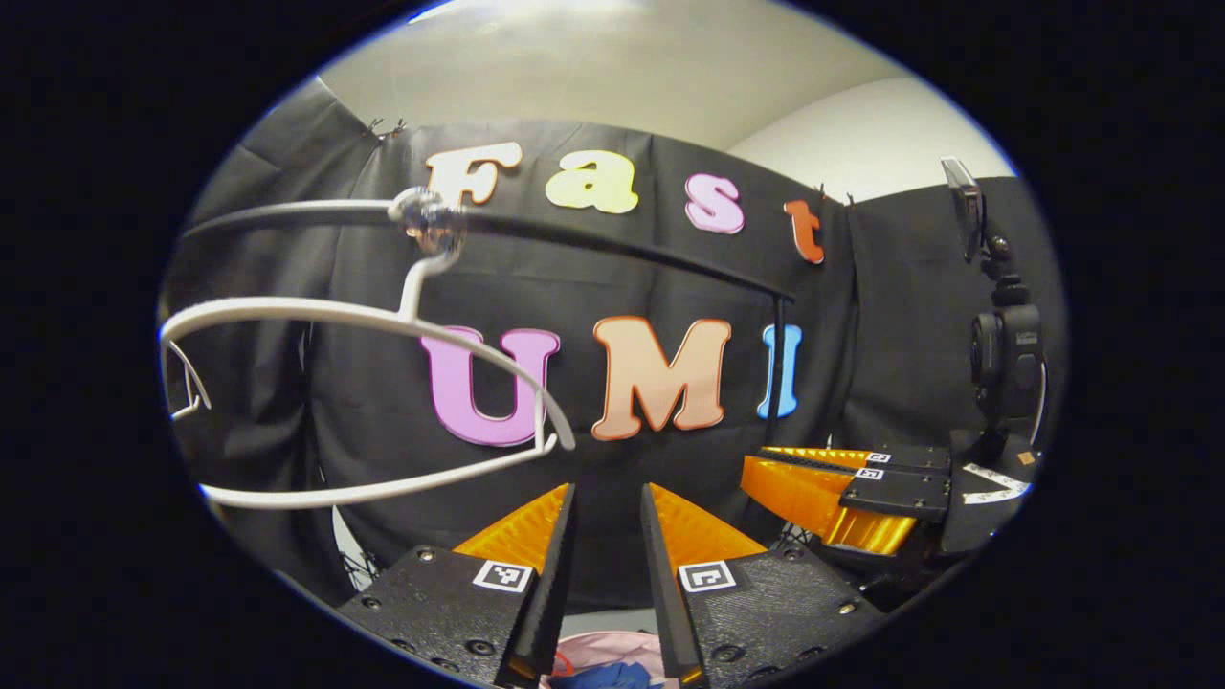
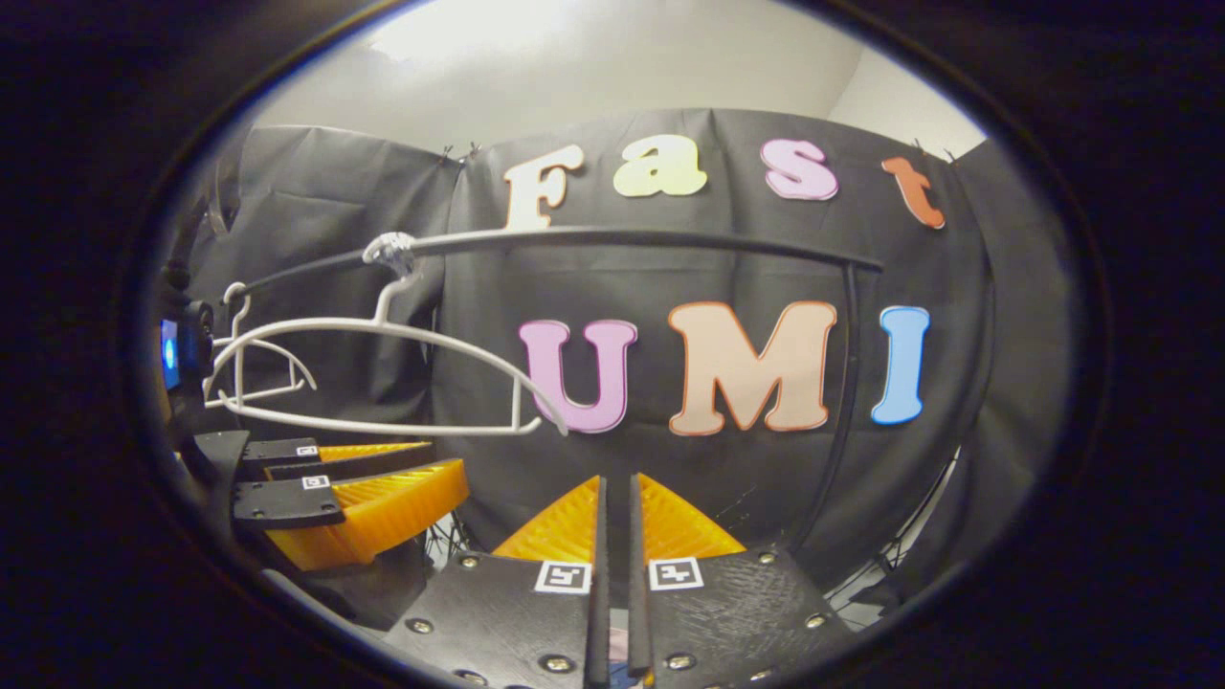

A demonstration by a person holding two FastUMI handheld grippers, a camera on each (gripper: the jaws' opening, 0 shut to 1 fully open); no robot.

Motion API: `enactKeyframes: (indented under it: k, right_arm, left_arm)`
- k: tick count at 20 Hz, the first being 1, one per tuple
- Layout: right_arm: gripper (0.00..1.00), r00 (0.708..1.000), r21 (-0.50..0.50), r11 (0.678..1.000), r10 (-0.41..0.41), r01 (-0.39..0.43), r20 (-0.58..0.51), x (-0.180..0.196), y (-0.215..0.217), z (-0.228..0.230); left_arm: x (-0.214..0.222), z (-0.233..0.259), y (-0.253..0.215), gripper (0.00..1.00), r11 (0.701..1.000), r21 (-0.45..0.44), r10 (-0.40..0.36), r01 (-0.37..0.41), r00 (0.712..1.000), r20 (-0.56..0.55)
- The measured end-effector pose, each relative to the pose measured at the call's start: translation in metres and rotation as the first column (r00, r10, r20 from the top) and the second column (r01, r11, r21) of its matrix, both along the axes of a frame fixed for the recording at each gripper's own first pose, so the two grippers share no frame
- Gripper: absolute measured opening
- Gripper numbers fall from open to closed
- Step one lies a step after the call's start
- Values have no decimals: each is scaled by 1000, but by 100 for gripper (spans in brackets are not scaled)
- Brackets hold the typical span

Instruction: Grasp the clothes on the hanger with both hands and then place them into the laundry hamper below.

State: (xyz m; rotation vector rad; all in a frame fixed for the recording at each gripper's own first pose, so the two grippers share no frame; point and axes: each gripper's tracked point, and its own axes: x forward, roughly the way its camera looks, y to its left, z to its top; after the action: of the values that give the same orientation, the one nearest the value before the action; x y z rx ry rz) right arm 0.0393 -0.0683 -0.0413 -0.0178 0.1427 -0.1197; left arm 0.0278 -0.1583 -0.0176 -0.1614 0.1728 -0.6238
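A: Clothes (image 1: 598, 673): a pink and blue patch shows low between the left hand-held gripper's (image 1: 609, 498) slightly parted fingers.
B: The hanger (image 2: 383, 378) hangs bare on the rail (image 2: 670, 239); the right hand-held gripper (image 2: 614, 493) is nearly closed, empty.

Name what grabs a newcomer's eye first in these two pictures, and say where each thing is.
A bare white hanger hangs from the dark rail at upper left, with no clothes on it. In the left gripper view, the left gripper points at the black cloth wall, the right gripper beside it. Low between the left gripper's fingers, pink and blue cloth peeks out.
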Motion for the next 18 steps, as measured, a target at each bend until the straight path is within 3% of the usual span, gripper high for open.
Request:
enactKeyframes:
  k: [1,3,4,5,8,10,11,12,16,18]
  right_arm:
    - [7,1000,-6,1000,-4,5,11,-2,-1,6]
    - [7,999,-9,1000,-18,18,28,-7,-2,17]
    - [7,999,-7,1000,-25,25,32,-9,-3,21]
    - [8,999,-5,1000,-30,30,36,-12,-3,24]
    - [7,998,1,999,-40,40,50,-21,-3,32]
    - [8,997,7,999,-42,42,66,-28,1,38]
    - [16,996,8,999,-44,43,75,-32,1,43]
    - [22,996,10,999,-45,44,82,-34,1,46]
    - [53,994,-4,999,-42,43,99,-43,0,54]
    - [72,993,2,999,-41,41,110,-49,0,58]
  left_arm:
    - [-2,6,2,48,1000,-1,2,-2,1000,6]
    - [7,14,-2,48,1000,-9,8,-8,1000,18]
    - [6,24,-1,36,1000,-22,8,-7,1000,26]
    - [5,31,0,48,999,-35,12,-11,999,35]
    - [7,41,3,41,999,-40,16,-14,999,50]
    - [9,46,3,53,999,-45,15,-12,998,56]
    - [5,50,2,61,999,-52,15,-12,998,55]
    - [0,54,2,60,998,-65,14,-11,998,53]
    - [-10,61,0,90,997,-81,16,-12,999,44]
    - [-11,64,1,93,997,-70,25,-22,998,51]
